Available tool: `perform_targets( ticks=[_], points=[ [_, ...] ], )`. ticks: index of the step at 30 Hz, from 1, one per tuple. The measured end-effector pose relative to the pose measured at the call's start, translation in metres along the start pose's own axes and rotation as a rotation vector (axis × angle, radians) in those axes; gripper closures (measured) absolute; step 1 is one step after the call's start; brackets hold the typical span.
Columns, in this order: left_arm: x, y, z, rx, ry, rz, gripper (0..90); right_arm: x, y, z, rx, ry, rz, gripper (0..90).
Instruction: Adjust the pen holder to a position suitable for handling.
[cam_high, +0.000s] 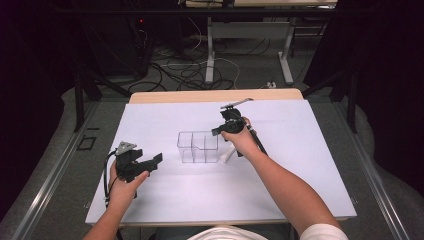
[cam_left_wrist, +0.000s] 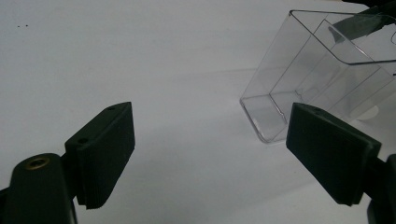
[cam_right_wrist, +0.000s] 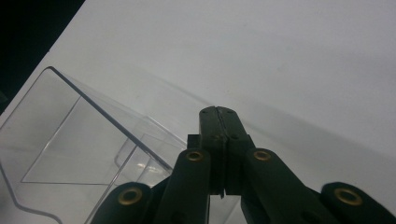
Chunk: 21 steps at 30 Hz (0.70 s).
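A big white table is in front of me. A clear plastic box with little walls inside stands near the middle of it. My right gripper is at the box's right top edge. Its jaws are pressed tight together, and I cannot tell if the thin wall is pinched between them. My left gripper is off to the left of the box, not touching it, with its jaws wide apart. A small white thing lies just right of the box.
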<state>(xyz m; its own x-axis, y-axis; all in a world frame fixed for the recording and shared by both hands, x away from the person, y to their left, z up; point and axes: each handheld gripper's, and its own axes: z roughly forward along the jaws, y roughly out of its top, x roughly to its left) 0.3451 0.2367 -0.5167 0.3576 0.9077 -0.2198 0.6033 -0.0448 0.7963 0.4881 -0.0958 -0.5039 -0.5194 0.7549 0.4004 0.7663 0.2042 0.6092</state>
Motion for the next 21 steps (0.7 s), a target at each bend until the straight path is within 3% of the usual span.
perform_targets(
  ticks=[6,13,19,21],
  points=[
    [0.0,0.0,-0.001,0.001,-0.004,0.0,15.6,0.0,0.0,0.0,0.0,0.001,0.009,88.7],
    [0.002,0.0,0.0,0.001,-0.001,0.0,15.6,-0.003,0.003,-0.01,-0.037,-0.03,-0.021,74.6],
    [0.003,0.0,0.001,-0.001,0.001,-0.001,15.6,-0.006,0.004,-0.019,-0.084,-0.054,-0.105,61.3],
    [0.004,0.0,0.001,-0.002,0.002,-0.002,15.6,-0.007,0.005,-0.023,-0.083,-0.085,-0.132,56.1]
  ],
)
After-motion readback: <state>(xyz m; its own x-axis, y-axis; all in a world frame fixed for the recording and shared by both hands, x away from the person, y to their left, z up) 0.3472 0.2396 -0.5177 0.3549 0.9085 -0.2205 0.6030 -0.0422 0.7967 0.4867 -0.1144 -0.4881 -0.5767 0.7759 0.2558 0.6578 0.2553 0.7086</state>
